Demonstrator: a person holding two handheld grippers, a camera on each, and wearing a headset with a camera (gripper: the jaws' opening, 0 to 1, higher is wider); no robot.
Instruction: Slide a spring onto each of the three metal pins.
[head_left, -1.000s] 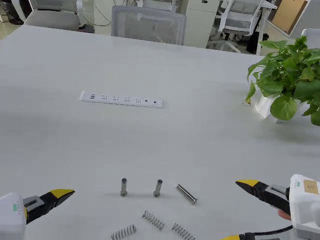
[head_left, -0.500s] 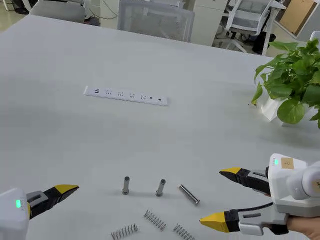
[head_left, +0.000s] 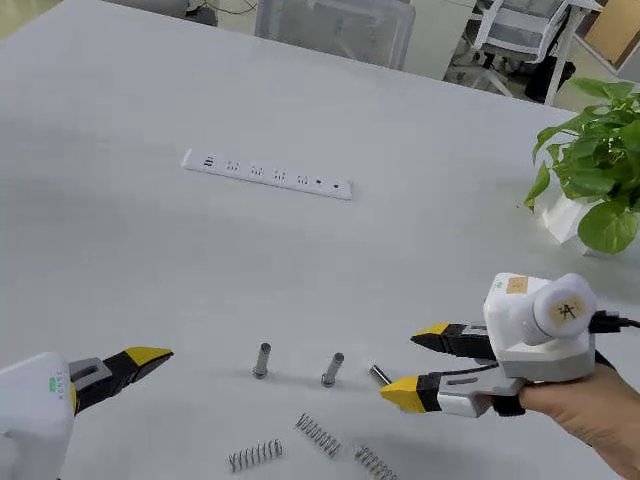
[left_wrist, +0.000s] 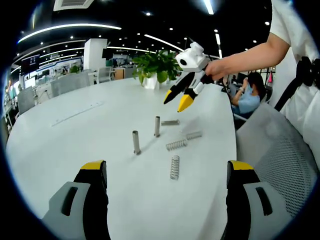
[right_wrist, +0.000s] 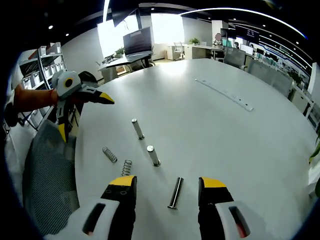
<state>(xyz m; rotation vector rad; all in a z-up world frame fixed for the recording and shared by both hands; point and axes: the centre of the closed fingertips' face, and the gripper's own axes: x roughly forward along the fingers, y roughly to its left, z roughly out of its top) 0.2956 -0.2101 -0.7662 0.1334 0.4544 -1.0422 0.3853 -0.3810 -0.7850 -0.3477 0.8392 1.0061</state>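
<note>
Head view, writing first: tan sticker and a dark mark on the round cap of the right gripper, both too small to read; green-lit spot on the body of the left gripper, likewise illegible. Right gripper held in a hand, jaws spread wide, nothing clamped. In right gripper view, third pin lying flat between the yellow tips, contact unclear. Left gripper low at the near left, jaws wide apart and empty. Left pin and middle pin upright, side by side but apart; third pin just right of them, partly behind the right gripper's lower jaw. Three springs lying loose on the near side of the pins, none on a pin. Table pale grey, matte and wide. White power strip flat well beyond the pins, with a broad bare stretch between. Plant in a white pot near the right edge, well apart from the work. Chairs past the far edge; mesh chair back close by the near edge in left gripper view. Open-plan office around, with ceiling light strips, desks and a screen.
</note>
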